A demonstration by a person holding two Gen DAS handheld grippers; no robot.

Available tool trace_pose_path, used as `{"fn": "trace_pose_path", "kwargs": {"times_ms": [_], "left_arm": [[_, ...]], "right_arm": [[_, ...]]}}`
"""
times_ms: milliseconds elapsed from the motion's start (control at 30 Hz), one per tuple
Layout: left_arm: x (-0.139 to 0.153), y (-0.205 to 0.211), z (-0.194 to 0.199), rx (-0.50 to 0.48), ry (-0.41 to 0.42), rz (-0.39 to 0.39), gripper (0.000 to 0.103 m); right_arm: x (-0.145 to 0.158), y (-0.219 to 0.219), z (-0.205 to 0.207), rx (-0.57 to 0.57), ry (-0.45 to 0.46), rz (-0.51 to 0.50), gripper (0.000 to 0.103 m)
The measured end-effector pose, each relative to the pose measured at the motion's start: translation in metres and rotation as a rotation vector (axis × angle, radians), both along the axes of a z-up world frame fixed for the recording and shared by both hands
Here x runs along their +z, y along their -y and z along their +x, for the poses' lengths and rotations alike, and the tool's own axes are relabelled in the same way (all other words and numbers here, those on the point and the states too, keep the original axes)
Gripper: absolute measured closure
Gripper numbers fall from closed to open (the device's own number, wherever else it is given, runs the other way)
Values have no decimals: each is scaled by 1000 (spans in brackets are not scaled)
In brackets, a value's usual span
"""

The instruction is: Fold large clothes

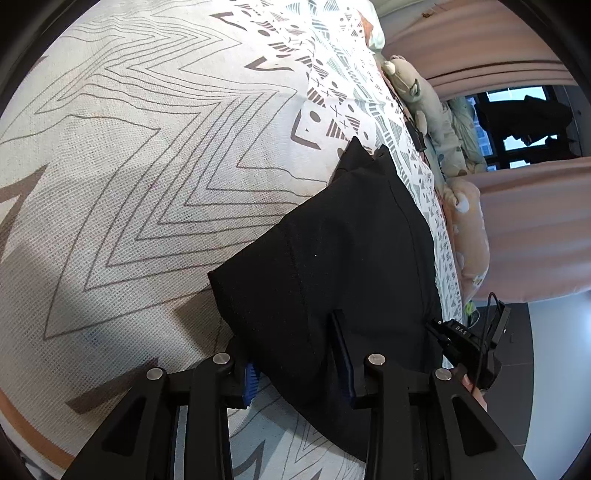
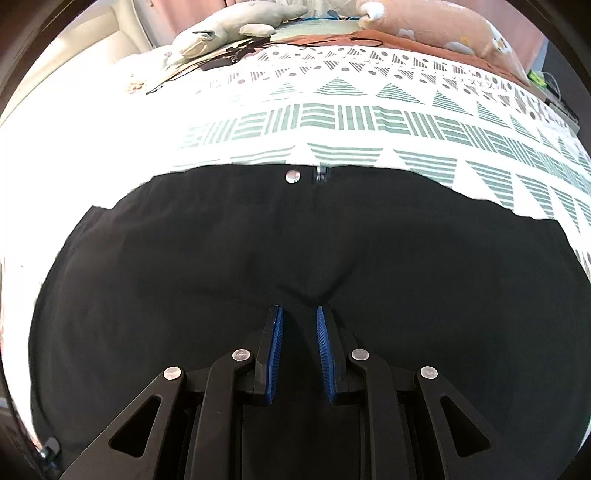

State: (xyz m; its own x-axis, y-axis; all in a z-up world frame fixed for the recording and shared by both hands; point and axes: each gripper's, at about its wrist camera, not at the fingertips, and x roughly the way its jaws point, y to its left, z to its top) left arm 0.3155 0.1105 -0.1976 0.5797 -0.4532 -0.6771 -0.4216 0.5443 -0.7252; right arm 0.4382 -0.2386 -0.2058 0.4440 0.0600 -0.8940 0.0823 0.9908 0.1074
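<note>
Left wrist view, from the left edge: pale bedspread (image 1: 140,177) with grey zigzag lines filling most of the frame, spread flat on the bed. Further right, a second cover (image 1: 343,96) printed with triangles, dots and stripes. Lower centre: black garment (image 1: 332,266), folded into a thick slab, lying on the bedspread with two pointed corners sticking up at its far end. Left tongs (image 1: 295,369) spread wide, the blue-padded left finger (image 1: 250,384) beside the garment's near edge, the right finger over the black cloth; fabric between them, but not pinched. Just right of the garment, the other black tool (image 1: 469,347) with a cable. Beyond, along the bed's far side, a grey-green plush toy (image 1: 417,92) and a peach pillow (image 1: 469,236), then pink curtains (image 1: 517,40) and a dark window.

Right wrist view, from the left: black garment (image 2: 184,277) spanning nearly the whole width, waistband at the far edge with a silver button (image 2: 293,176) and zip top (image 2: 320,174) just beside it. Centre: right tongs (image 2: 300,325) narrowly parted, blue pads facing, cloth puckered at the tips; a firm pinch cannot be told. Above: striped triangle cover (image 2: 369,122), black cable (image 2: 236,55), plush toy (image 2: 229,33), peach pillow (image 2: 443,26).
</note>
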Motion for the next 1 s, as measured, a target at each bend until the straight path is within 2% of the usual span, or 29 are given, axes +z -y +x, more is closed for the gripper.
{"fn": "trace_pose_path", "kwargs": {"times_ms": [67,133,200,267,433,600,833,933,1000], "left_arm": [[1,0,1,-1,4,-1,70],[5,1,0,-8,17,9,80],[13,3,-1,-17,37,19,85],[22,5,-1,-24,53,26,89],[56,13,3,-62,121,51,94],[88,28,8,-92,183,75,95],[128,50,10,-148,262,98,96],[145,61,12,-176,293,112,96],[156,70,13,-195,314,123,96]], "right_arm": [[7,4,-10,-9,-16,19,82],[12,2,-23,-17,-16,47,75],[22,2,-39,-6,3,66,52],[35,1,-64,12,31,95,49],[58,2,-119,40,92,116,49],[70,15,-158,45,121,196,49],[68,21,-208,37,138,308,66],[57,22,-219,23,120,357,69],[46,19,-224,31,95,393,76]]}}
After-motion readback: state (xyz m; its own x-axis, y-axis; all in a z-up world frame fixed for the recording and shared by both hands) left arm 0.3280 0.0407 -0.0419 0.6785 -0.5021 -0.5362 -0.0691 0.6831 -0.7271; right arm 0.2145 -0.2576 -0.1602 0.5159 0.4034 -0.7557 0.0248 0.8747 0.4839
